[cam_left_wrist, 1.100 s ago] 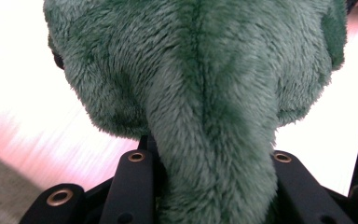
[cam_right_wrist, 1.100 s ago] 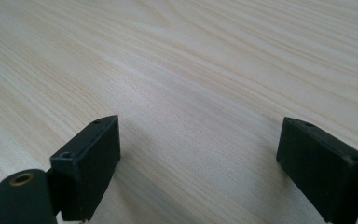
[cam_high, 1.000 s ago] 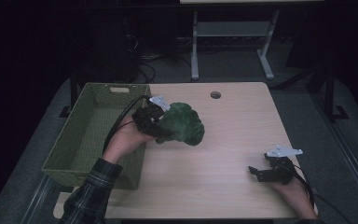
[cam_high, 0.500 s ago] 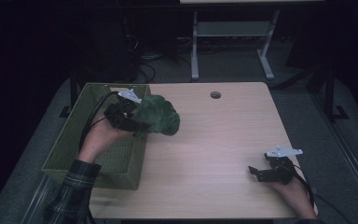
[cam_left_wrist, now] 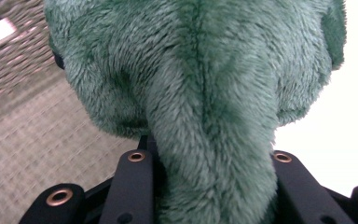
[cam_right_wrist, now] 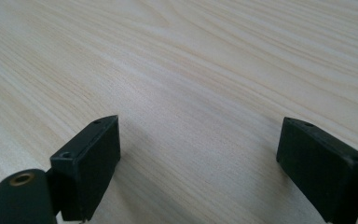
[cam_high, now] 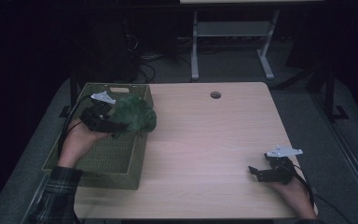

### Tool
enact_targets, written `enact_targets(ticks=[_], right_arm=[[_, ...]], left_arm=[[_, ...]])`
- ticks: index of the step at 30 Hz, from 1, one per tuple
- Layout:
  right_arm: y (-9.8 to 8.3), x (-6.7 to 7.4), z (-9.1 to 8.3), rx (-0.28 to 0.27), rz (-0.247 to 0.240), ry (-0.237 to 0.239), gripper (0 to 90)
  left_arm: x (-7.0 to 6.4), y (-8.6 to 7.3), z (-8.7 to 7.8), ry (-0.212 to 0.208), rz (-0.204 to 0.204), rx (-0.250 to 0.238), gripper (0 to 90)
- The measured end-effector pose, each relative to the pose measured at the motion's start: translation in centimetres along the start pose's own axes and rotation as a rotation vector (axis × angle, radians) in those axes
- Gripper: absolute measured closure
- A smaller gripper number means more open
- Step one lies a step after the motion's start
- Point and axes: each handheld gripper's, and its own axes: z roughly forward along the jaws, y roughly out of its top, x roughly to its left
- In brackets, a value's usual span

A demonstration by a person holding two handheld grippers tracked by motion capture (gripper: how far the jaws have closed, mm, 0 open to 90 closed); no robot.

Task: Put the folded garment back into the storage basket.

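Note:
A green plush toy (cam_high: 134, 115) hangs in the air over the right rim of the olive woven basket (cam_high: 98, 161) at the table's left. My left gripper (cam_high: 114, 125) is shut on it, held from the left by a hand with a plaid sleeve. In the left gripper view the plush toy (cam_left_wrist: 205, 93) bulges between the two black jaws, with basket weave (cam_left_wrist: 32, 135) under it at left and pale tabletop at right. My right gripper (cam_high: 256, 173) rests low at the table's front right, jaws wide open; in the right gripper view the gripper (cam_right_wrist: 198, 154) has only bare wood between its jaws.
The wooden table (cam_high: 214, 149) has a round cable hole (cam_high: 215, 94) near its far edge. Behind the table stand a white metal frame (cam_high: 228, 42) and tangled cables on the dark floor. The basket holds nothing that I can see.
My left gripper has carried the plush toy leftward from over the table to over the basket's right rim. The right gripper has stayed put.

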Motion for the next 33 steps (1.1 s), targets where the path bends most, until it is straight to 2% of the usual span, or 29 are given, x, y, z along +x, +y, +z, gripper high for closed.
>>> enact_targets(ticks=[5,9,15,20,28,33], right_arm=[[0.0,0.0,0.0,0.000,0.001,0.000,13.0],[0.0,0.0,0.0,0.001,0.004,0.000,13.1],[0.0,0.0,0.0,0.000,0.001,0.000,13.0],[0.0,0.0,0.0,0.001,0.003,0.000,13.0],[0.0,0.0,0.0,0.001,0.003,0.001,13.1],[0.0,0.0,0.0,0.001,0.004,0.000,13.0]], left_arm=[[1.3,-1.6,-0.6,0.022,-0.038,-0.008,66.0],[2.2,-2.9,-0.3,0.060,-0.064,0.013,66.0],[3.5,-4.7,0.8,0.089,-0.105,0.033,65.8],[4.6,-6.1,2.3,0.111,-0.119,0.068,65.7],[5.8,-7.8,4.3,0.115,-0.144,0.123,65.3],[6.1,-8.5,5.2,0.111,-0.163,0.133,64.6]])
